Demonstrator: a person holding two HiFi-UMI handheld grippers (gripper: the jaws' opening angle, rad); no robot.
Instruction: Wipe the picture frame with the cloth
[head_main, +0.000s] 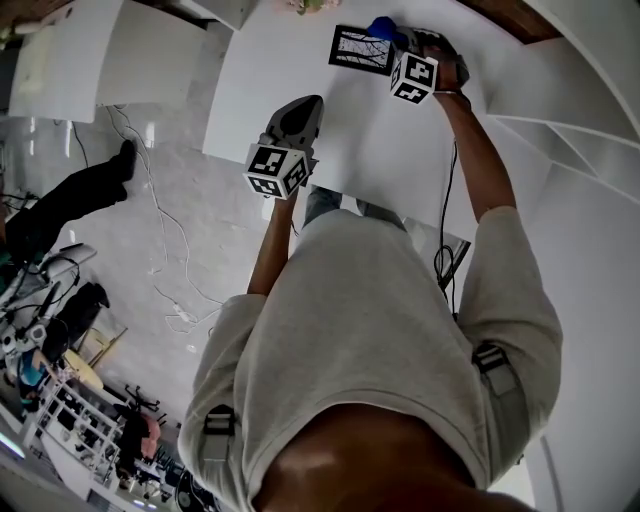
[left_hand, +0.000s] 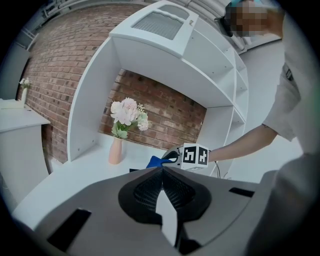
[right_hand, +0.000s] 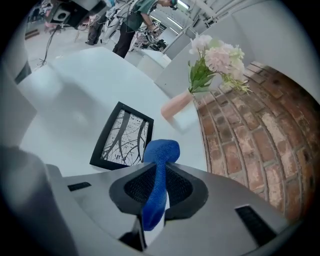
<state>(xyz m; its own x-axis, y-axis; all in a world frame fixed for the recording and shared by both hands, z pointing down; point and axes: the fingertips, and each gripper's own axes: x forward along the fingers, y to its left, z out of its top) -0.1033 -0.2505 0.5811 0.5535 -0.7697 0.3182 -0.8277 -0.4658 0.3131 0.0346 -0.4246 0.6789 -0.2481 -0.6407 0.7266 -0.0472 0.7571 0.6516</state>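
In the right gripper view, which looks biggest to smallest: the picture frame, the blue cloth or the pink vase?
1. picture frame
2. blue cloth, nearly as big, but it's nearest the camera, so unsure
3. pink vase, clearly smallest

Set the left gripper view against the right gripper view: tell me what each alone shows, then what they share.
Left only: the left gripper, jaws shut on nothing; the right gripper with its marker cube; the person's outstretched arm. Right only: the branch print in the black picture frame, and the right gripper's jaws clamped on the blue cloth. Both: that cloth, the pink vase of pale flowers, the red brick wall, the white tabletop.
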